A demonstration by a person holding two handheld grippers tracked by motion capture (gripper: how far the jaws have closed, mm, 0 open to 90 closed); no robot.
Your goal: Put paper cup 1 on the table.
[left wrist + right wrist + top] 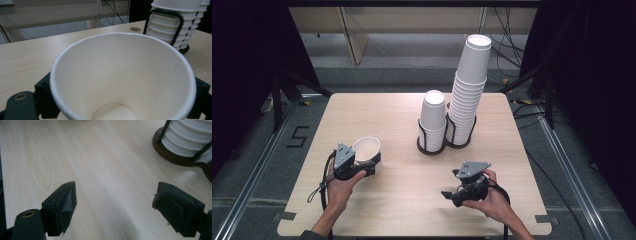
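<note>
A white paper cup [367, 148] is at the table's left front, clamped between the jaws of my left gripper [362, 167]. In the left gripper view the cup [120, 75] has its open mouth turned toward the camera, and a black finger [46, 96] presses each side of it. My right gripper [451, 194] hovers low over the right front of the table and points left. In the right gripper view its jaws [117, 210] stand wide open over bare wood with nothing between them.
A black wire holder [432, 146] at the table's back middle carries a short stack of cups [433, 117] and a tall leaning stack [468, 90]. Its round base [172, 156] lies ahead and to the right of the right gripper. Cables run over the floor behind.
</note>
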